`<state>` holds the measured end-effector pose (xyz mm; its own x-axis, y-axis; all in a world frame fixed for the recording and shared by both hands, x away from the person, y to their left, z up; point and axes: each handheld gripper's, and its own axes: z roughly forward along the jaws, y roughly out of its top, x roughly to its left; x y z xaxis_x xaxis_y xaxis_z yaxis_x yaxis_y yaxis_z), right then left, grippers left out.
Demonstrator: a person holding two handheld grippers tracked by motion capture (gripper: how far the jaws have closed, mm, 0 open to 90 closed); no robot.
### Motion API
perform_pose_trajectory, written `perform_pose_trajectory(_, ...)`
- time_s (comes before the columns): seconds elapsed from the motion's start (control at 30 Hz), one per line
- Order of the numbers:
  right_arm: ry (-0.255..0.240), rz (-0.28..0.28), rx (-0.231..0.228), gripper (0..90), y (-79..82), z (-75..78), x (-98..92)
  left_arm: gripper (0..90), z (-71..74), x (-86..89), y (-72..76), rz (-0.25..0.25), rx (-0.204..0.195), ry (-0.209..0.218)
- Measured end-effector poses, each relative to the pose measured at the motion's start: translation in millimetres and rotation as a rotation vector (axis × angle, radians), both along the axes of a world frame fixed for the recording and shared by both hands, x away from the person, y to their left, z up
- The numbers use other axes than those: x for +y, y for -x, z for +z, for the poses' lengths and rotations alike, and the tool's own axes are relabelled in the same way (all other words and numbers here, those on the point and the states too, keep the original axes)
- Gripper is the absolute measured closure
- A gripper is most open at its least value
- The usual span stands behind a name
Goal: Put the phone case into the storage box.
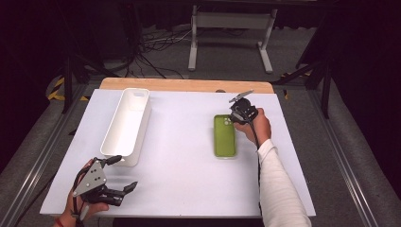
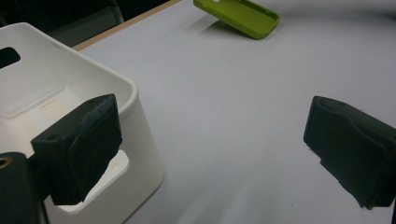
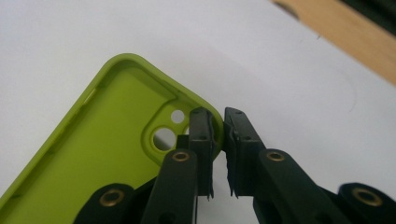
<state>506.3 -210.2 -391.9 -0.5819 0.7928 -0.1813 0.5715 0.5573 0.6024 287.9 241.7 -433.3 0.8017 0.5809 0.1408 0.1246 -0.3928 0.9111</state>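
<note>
1. Black left gripper (image 1: pixel 124 174), nearest, is held with jaws spread wide and nothing between them, beside the one white oblong plastic bin (image 1: pixel 126 124).
2. One lime-green soft-rubber phone case (image 1: pixel 224 135) is seen farther on the white table (image 1: pixel 179 161), one end tilted up.
3. Its camera-hole corner rim is pinched by the right gripper (image 3: pixel 219 135).
4. Judged light, flexible, grippy; the rim suits pinching.

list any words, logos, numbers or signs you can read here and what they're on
None: no readable text in any view.
The green phone case, pinched at its rim by the right gripper, is plain inside.
The white bin has only cut-out slots, no print.
The left gripper and its grey plate carry holes, no markings.
The white table cover is blank.
</note>
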Motion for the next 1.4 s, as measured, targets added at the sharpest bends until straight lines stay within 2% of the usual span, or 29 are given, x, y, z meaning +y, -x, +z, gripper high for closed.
perform_pose_trajectory(0.03, -0.012, 0.001, -0.042, 82.6, 6.9, 5.3, -0.3, 5.0, 0.7, -0.1, 0.3, -0.002, -0.002, -0.006)
perform_pose_trajectory(0.1, -0.022, -0.002, -0.058, 82.7, 9.6, 7.3, -0.7, 5.0, 0.9, -0.2, 0.8, -0.002, -0.002, -0.005)
perform_pose_trajectory(0.23, -0.062, -0.01, -0.149, 82.7, 25.6, 20.2, -3.8, 5.0, 1.4, 0.0, 1.0, 0.0, -0.007, -0.006)
perform_pose_trajectory(0.47, -0.144, -0.015, -0.233, 82.7, 45.6, 28.4, -13.1, 5.0, 2.4, 0.3, 1.7, 0.003, -0.008, 0.007)
perform_pose_trajectory(0.57, -0.148, -0.011, -0.253, 82.6, 50.5, 29.6, -14.0, 5.0, 3.8, 0.7, 1.1, 0.003, -0.009, 0.005)
perform_pose_trajectory(0.63, -0.151, -0.017, -0.294, 82.7, 57.0, 32.0, -14.4, 4.9, 4.4, 0.7, 1.2, 0.007, -0.012, 0.007)
perform_pose_trajectory(0.8, -0.166, -0.005, -0.341, 82.7, 67.0, 36.5, -13.8, 4.9, 4.7, 1.6, 1.4, 0.012, -0.012, 0.009)
perform_pose_trajectory(1.0, -0.186, -0.002, -0.378, 82.7, 76.0, 37.4, -12.3, 4.5, 5.8, 3.9, 0.3, 0.027, -0.017, 0.038)
perform_pose_trajectory(1.07, -0.186, 0.007, -0.401, 82.7, 80.1, 37.5, -10.6, 4.5, 6.4, 4.6, 0.1, 0.028, -0.02, 0.035)
perform_pose_trajectory(1.4, -0.197, 0.045, -0.457, 82.7, 97.5, 42.1, -2.0, 4.5, 9.1, 6.8, 0.9, 0.036, -0.031, 0.031)
